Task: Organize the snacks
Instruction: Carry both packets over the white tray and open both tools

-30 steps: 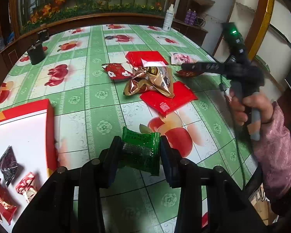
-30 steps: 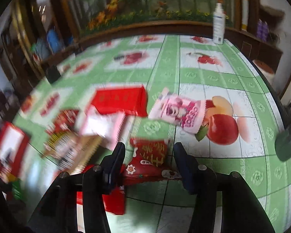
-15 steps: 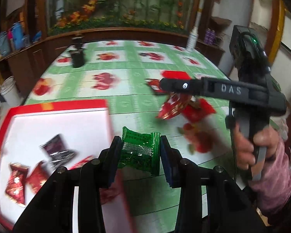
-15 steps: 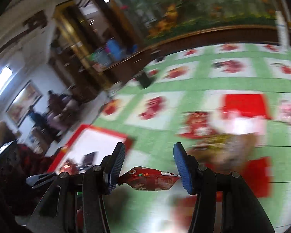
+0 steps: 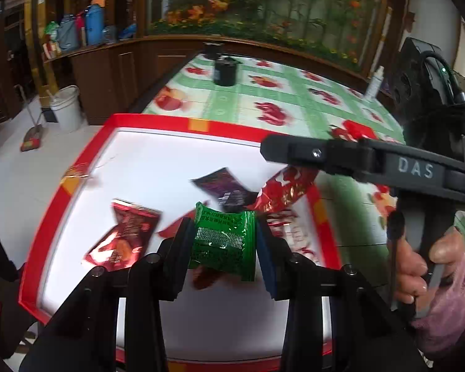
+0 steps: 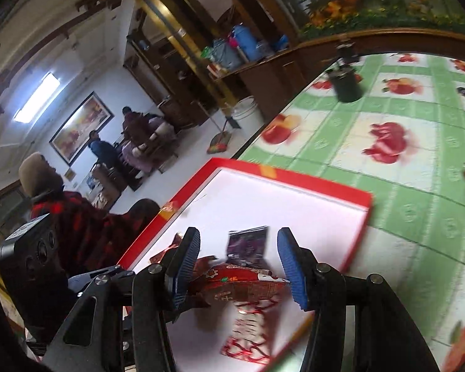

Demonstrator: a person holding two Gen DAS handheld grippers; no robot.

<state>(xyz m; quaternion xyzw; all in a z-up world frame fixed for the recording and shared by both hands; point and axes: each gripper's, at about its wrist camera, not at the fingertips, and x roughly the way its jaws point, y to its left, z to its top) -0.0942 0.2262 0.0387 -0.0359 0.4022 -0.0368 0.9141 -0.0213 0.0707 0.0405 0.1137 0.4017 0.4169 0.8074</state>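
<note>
A red-rimmed white tray [image 5: 77, 167] on the table [image 5: 238, 108] holds a purple packet [image 5: 223, 189] and red packets [image 5: 124, 238]. Above it, left gripper [image 5: 221, 241] jaws clamp a green snack [image 5: 223, 241]; right gripper [image 6: 238, 266] jaws clamp a red snack [image 6: 241, 285].
</note>
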